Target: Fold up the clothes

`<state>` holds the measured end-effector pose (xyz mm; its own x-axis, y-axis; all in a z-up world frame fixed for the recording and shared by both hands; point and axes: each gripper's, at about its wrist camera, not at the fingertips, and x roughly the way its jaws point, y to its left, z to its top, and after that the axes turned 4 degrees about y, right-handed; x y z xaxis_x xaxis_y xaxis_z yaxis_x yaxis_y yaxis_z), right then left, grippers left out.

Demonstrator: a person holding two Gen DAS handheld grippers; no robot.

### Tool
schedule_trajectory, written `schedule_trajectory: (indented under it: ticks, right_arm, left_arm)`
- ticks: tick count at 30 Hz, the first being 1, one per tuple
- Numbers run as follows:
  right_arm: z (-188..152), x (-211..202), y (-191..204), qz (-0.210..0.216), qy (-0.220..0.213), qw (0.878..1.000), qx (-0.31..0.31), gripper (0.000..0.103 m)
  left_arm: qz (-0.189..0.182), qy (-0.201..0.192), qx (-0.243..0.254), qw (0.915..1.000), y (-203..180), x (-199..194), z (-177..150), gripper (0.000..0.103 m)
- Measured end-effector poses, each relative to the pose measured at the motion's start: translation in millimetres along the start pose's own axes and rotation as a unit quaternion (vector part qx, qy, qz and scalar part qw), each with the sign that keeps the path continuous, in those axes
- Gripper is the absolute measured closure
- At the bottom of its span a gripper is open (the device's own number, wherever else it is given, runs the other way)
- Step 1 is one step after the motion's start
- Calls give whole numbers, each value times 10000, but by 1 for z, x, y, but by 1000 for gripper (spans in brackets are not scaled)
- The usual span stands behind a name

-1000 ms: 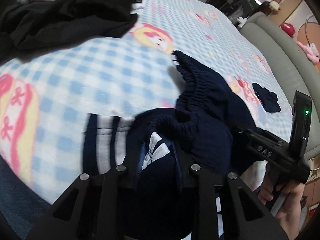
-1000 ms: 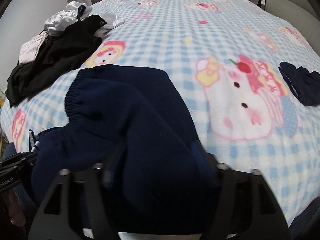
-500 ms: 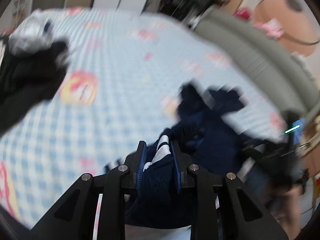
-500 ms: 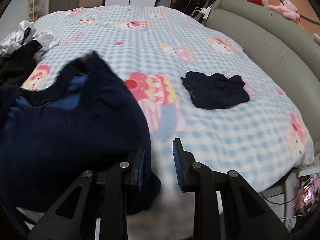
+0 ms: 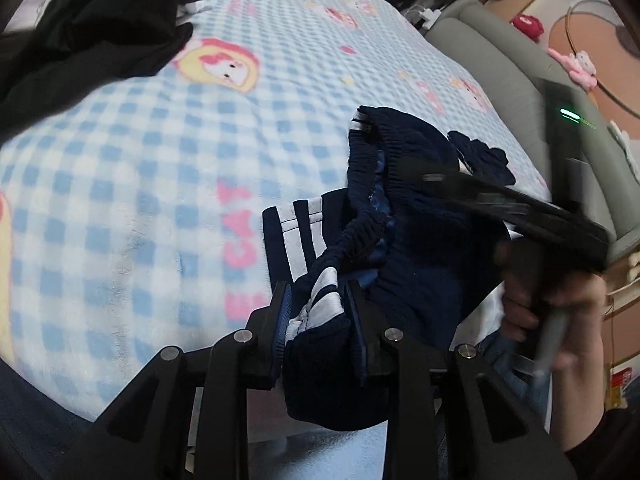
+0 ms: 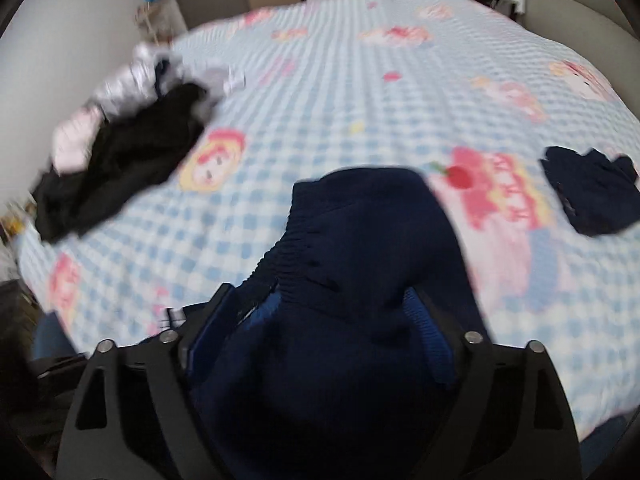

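Left gripper [image 5: 316, 312] pinched the navy striped pants [image 5: 420, 248], bunched at the bed's [image 5: 120, 184] near edge; right gripper [image 6: 320, 320] probably gripped them too, blurry. Black pile [image 6: 120, 168] was unfolded.

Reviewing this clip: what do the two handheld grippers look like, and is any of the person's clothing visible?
Both the left gripper and right gripper are matte black linkages with silver rivets and blue ribbed pads. The right unit carries a glowing green light. No sleeve is clearly visible.
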<state>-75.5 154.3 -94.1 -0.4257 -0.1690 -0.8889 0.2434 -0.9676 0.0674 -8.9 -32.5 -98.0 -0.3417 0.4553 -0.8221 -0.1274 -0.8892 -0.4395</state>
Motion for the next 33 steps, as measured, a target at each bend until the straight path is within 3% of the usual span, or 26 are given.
schedule_trajectory:
  ticks: [2,4,6,7,10,12,14,15,18,20,22,23,24,25,28,29,31,33]
  right_arm:
    - [3,26,13,-283,253,9990,-217,0]
    - [-1,51,19,-506,588,9960,-445,0]
    - [-9,60,23,-546,552,9948,-665,1]
    - [-12,57,22,-534,488,9950,-693,11]
    - [-11,35,7,-570,254,9972,-408,69]
    - [-4,19,-10,-379,93,9992,-99,81]
    - [9,-5,-26,-343,-230,9990,190,85]
    - [17,-20,-32,-345,-447,9980,290,86]
    - [42,-81,-42,-328,-1319,9894,504,87]
    - [50,-134,-48,-189,-2133,9746,649,87]
    - [45,-182,-55,90,-2957,9513,869,84]
    - [39,-190,-58,225,-3070,9460,1013,74]
    - [33,-192,-60,339,-3052,9447,1148,69]
    - [26,-183,-63,399,-2820,9507,1228,64]
    - [-5,-114,-72,398,-1392,9808,1304,62]
    - [-18,-88,-76,436,-871,9851,1421,62]
    - [-47,-51,-83,666,-136,9811,1809,60]
    - [-73,-35,-83,766,173,9762,2021,58]
  left_arm:
    - [23,51,23,10000,1,3,0,73]
    - [72,82,-25,9999,1,7,-1,73]
    - [170,-23,6,9999,-2,5,9,75]
    - [211,-110,51,9997,-5,2,17,76]
    - [331,-370,186,9986,-14,-8,41,77]
    - [411,-544,277,9973,-20,-14,57,77]
    - [480,-771,402,9951,-29,-24,75,78]
    - [455,-1095,599,9911,-43,-43,90,78]
    - [200,-1998,1132,9731,-78,-106,115,78]
    - [47,-2542,1463,9560,-99,-145,129,78]
    - [35,-2674,1630,9497,-106,-161,123,77]
    - [-10,-2600,1616,9520,-101,-156,115,77]
    - [-44,-2480,1577,9558,-95,-149,107,77]
    - [-41,-2196,1449,9648,-82,-130,97,77]
    - [57,-1439,1027,9842,-47,-81,66,77]
    - [133,-1238,869,9884,-36,-69,55,77]
    - [283,-833,552,9946,-15,-45,32,77]
    - [432,-426,233,9979,6,-21,10,74]
